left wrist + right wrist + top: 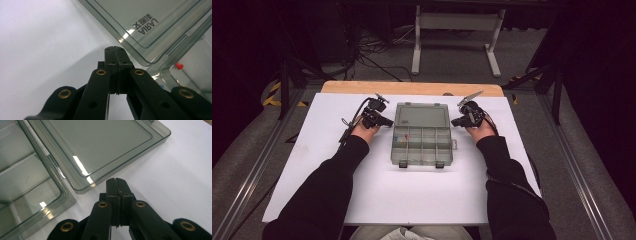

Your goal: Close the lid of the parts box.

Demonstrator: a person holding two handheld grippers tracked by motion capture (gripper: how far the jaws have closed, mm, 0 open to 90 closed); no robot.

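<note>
Since both grippers, left (115, 48) and right (117, 180), sit clenched empty beside lid (421, 116) of open box (422, 150), slide 2 tips under lid edges evenly, lift together.

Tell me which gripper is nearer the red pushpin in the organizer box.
Left. The left gripper, jaws shut, sits at the box's left edge beside the compartment with the red pushpin. The right gripper, also shut, is across the organizer box, at the lid's right edge.

The organizer box (160, 30) is cut off by both gripper views' edges; its compartments' small contents are unidentifiable.
</note>
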